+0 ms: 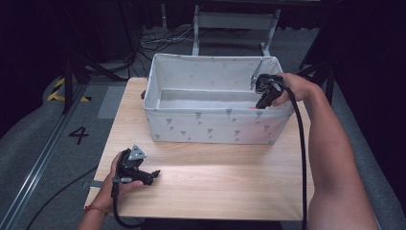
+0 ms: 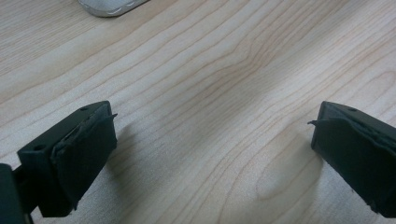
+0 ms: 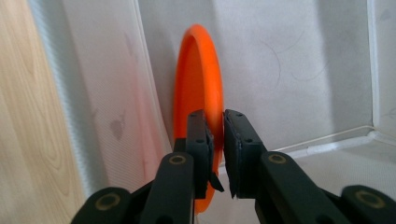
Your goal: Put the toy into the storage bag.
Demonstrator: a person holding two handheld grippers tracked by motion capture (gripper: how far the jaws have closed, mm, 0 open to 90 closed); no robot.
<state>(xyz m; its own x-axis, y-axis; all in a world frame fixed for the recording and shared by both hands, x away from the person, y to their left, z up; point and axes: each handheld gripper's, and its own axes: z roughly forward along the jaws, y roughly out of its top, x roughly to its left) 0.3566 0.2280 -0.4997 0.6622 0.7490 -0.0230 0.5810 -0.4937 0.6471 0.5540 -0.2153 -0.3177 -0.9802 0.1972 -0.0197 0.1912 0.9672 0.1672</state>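
One plate (image 3: 198, 84): orange, on edge inside the bin (image 1: 210, 125), against its wall.
Right hand-held gripper (image 3: 215, 135): I see it clamped on the plate's rim.
Left hand-held gripper (image 2: 212, 154): jaws wide apart, nothing between, low over the table (image 1: 215, 177).

Two black handheld grippers, bare forearms

The left gripper (image 1: 154, 173) carries a grey three-cornered plate at its 12 o'clock; the right gripper (image 1: 261, 103) trails a thick black cable toward 6 o'clock. Jaws are matte black with worn dark pads (image 2: 84, 154), brass-coloured pivot screws (image 3: 178, 159), and a red-orange band circles the left wrist.
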